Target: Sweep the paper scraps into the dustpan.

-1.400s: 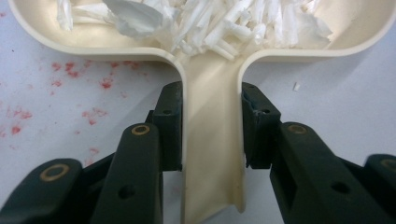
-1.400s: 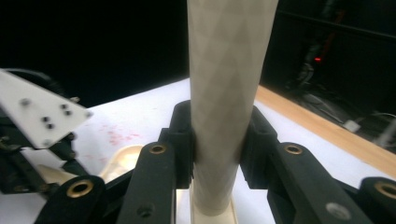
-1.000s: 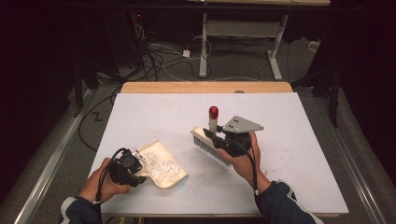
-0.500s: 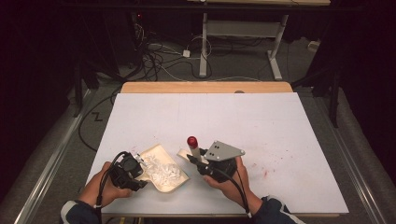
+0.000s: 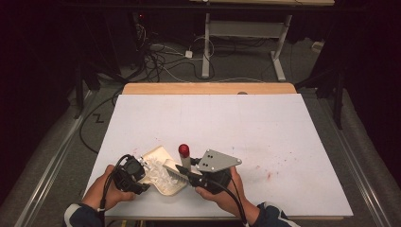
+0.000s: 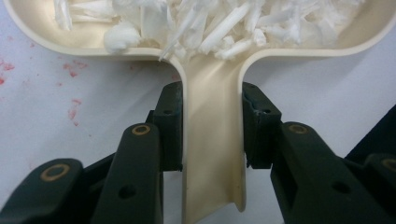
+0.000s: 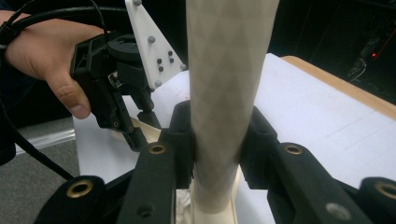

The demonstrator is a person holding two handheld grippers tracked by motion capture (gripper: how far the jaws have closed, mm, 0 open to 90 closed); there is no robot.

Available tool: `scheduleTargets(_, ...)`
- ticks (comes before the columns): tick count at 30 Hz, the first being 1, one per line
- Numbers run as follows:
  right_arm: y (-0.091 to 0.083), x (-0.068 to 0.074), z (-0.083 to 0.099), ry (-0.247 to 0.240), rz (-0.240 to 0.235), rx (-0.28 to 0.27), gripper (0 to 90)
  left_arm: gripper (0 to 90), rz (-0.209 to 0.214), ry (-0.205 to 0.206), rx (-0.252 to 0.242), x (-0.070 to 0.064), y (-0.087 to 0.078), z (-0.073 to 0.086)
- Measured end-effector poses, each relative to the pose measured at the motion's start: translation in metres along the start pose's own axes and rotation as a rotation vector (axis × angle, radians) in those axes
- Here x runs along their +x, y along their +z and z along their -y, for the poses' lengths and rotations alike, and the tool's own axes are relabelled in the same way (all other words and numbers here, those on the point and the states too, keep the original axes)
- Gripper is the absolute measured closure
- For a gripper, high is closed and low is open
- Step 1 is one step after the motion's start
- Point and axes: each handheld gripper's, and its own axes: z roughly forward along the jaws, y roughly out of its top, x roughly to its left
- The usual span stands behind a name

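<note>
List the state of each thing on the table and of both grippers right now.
Dustpan: flat on table, holding white scraps, handle clamped.
White scraps: piled inside dustpan.
Brush: handle upright, bristle head over dustpan.
Left gripper: shut on dustpan handle.
Right gripper: shut on brush handle.

Red specks (image 5: 269, 174) on white table (image 5: 283, 127)

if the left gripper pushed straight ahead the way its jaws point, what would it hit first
The left gripper is shut on the dustpan handle, jaws aimed at the pan. Straight on it would probably meet the pan's back wall, then the white shreds heaped inside.
</note>
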Motion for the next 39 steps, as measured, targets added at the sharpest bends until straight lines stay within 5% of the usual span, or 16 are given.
scheduleTargets(4,-0.006,-0.006,-0.002,-0.009,0.037,-0.001,71.6,62.7,0.007,-0.002,-0.005,0.001,0.0,0.001)
scheduleTargets(16,-0.04,-0.044,-0.003,0.065,0.092,-0.05,71.5,62.7,0.021,-0.02,-0.015,0.004,0.004,0.0)
scheduleTargets(39,-0.126,-0.107,0.028,0.094,0.17,0.008,71.5,62.6,-0.003,-0.089,-0.097,0.013,0.012,-0.006)
